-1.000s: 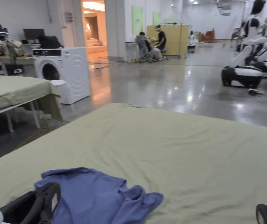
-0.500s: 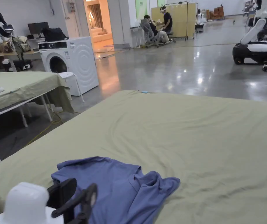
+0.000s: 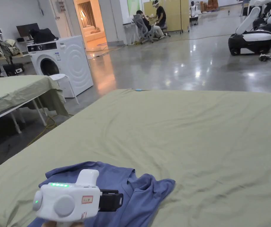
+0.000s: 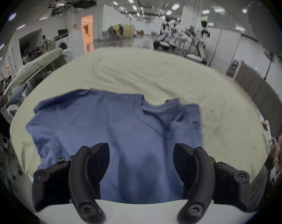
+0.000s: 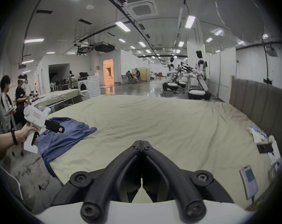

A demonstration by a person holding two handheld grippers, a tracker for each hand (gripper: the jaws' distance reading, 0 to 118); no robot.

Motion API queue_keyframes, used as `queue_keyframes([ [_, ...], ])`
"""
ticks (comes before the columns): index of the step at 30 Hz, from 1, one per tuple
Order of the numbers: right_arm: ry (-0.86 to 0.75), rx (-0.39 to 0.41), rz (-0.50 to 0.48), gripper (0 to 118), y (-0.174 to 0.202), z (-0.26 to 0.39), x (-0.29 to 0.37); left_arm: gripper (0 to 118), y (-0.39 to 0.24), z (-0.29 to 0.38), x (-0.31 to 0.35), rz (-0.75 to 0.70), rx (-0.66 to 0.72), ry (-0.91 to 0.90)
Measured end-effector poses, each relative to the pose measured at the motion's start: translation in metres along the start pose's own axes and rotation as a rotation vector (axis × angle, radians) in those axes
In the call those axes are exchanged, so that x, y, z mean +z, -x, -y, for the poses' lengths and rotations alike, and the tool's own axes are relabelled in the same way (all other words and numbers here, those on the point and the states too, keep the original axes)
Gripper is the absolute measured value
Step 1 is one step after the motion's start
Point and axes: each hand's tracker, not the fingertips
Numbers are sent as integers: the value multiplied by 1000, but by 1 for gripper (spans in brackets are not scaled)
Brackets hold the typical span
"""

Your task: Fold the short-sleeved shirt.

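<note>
The blue short-sleeved shirt (image 4: 114, 130) lies rumpled at the near left edge of the green-covered table (image 3: 191, 142), part hanging over the edge. The left gripper (image 4: 141, 161) is held level above it, jaws spread wide, clear of the cloth. The right gripper (image 5: 141, 142), well apart, has jaws pressed together, empty.

**Left gripper climbs into view over the shirt**

The left gripper (image 3: 111, 202) has risen from the bottom edge, and its white body now stands clear above the blue shirt (image 3: 138, 192), jaws wide apart in its own view. The right gripper (image 5: 142, 142), glimpsed at the lower right corner a second ago, has slipped out of the head view.
</note>
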Motion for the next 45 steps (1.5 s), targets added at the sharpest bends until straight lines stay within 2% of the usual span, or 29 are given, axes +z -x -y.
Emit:
queue_keyframes([
  [2,24,-45,11,0,-10,3,-3,82,1,-10,-25,-19,-22,106],
  [4,34,-52,19,0,-16,7,-4,81,-1,-10,-41,-30,-43,162],
  [6,51,-42,41,0,-19,11,-5,79,0,-8,-40,-28,-22,135],
  [7,59,-36,48,0,-19,13,-6,74,-1,-6,-37,-33,-4,137],
  [8,62,-34,50,0,-20,14,-6,59,-2,-5,-35,-38,0,137],
  [9,66,-35,49,0,-21,16,-8,31,-3,-4,-33,-38,-15,120],
  [10,70,-40,45,0,-21,17,-8,15,-3,-6,-33,-37,-21,110],
  [12,77,-55,29,0,-22,18,-9,14,-5,-4,-38,-36,20,132],
  [16,68,-71,16,0,-21,16,-1,9,-7,-6,-30,-56,4,107],
  [19,49,-49,12,0,-23,12,4,8,3,4,1,-5,178,-59],
  [20,42,-39,14,0,-24,10,6,7,2,-6,16,11,177,-129],
  [22,36,-32,18,0,-28,11,10,7,-6,-40,51,-41,126,-202],
  [24,22,-43,21,0,-31,10,13,7,-24,-86,87,-104,-4,-253],
  [26,5,-59,35,0,-32,11,18,7,-34,-116,103,-94,-7,-306],
  [28,4,-69,45,0,-35,11,22,7,-53,-144,106,-39,-12,-358],
  [32,2,-52,85,0,-44,13,38,7,-122,-215,99,12,-146,-392],
  [35,-2,-60,138,0,-55,15,47,7,-196,-262,78,51,-292,-365],
  [39,-3,-128,186,0,-76,20,61,7,-292,-253,10,226,-380,-266],
  [42,3,-146,234,0,-89,22,69,7,-357,-196,-61,462,-357,-155],
  [45,13,-126,277,0,-98,24,80,7,-431,-126,-100,641,-423,-56],
])
